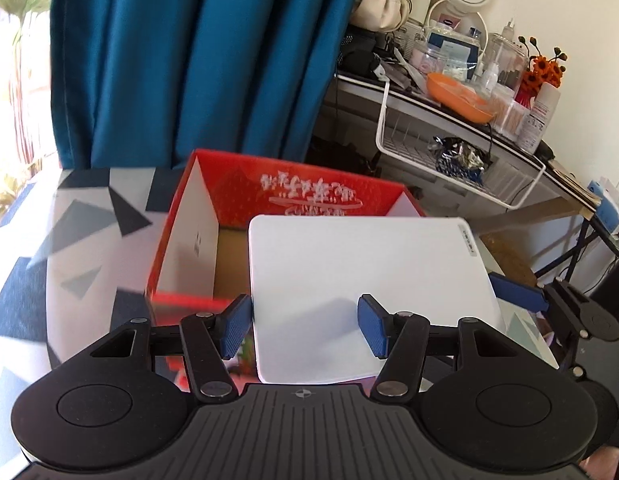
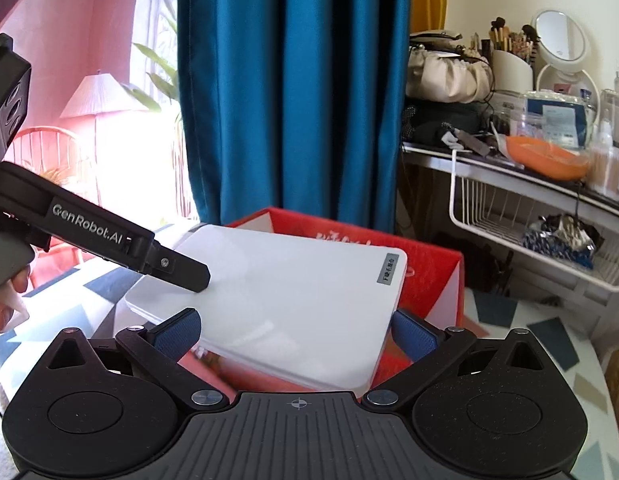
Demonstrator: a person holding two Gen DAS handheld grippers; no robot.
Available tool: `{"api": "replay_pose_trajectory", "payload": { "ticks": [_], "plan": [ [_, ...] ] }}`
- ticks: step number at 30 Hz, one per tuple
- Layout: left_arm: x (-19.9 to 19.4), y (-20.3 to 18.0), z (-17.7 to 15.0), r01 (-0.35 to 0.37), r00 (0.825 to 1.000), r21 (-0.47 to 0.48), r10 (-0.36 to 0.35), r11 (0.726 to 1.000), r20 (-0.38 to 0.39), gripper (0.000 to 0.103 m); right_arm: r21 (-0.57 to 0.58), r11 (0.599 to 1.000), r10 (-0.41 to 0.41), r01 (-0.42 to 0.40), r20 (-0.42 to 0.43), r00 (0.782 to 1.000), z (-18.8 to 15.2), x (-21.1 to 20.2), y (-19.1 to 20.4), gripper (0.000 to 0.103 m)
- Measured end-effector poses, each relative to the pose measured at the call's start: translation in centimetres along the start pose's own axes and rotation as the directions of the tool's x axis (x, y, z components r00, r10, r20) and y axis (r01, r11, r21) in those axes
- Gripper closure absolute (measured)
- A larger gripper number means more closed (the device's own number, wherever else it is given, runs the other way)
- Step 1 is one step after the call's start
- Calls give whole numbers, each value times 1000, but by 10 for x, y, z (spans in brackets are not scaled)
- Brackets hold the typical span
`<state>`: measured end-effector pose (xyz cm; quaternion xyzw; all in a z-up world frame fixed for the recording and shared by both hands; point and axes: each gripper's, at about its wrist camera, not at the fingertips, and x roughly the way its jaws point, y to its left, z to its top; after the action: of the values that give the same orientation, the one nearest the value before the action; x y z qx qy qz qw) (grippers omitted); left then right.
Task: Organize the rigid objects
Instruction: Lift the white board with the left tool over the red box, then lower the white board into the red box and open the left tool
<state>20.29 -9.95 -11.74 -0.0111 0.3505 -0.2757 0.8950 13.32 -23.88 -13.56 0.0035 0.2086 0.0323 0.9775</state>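
- Left gripper [image 1: 307, 326]: jaws spread wide over the near-left part of the white flat box [image 1: 369, 296]; left pad [image 1: 235, 326] at the box's left edge, contact unclear; right pad above the lid, apparently gripping nothing.
- Right gripper [image 2: 295, 334]: jaws spread wide, one blue pad [image 2: 177, 334] on each side of the white flat box [image 2: 281, 300]; pads just beside its edges, real contact impossible to confirm.
- White flat box: tilted, sitting over the open red carton [image 1: 197, 240], directly ahead of both claws; small grey label at its far right corner.
- Red carton [image 2: 429, 276]: open top, white inner walls, white lettering on the far inner wall, brown floor visible left of the box.
- Surface under the carton: patterned tablecloth [image 1: 69, 240], grey and dark blue triangles on white.
- Beyond the carton: teal curtain [image 1: 197, 60].
- Ahead-right: cluttered shelf [image 2: 489, 164] with orange bowl [image 2: 545, 156], round mirror, brushes, bottles; white wire basket [image 2: 509, 216] hung beneath.
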Motion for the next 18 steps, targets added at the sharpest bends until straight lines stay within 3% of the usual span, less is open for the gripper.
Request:
{"api": "replay_pose_trajectory", "payload": {
  "ticks": [5,11,18],
  "plan": [
    [34,4,31,-7,999,-4,7,1000,-43,42,-46,999,-1,0,-39,999,22,39,-18,2],
    [83,12,58,-32,996,-2,31,999,-85,42,-2,1000,30,-30,-135,990,42,97,-49,2],
    [135,27,65,-48,981,-19,43,999,-192,42,95,994,83,-55,-328,941,39,160,-75,3]
  ]
}}
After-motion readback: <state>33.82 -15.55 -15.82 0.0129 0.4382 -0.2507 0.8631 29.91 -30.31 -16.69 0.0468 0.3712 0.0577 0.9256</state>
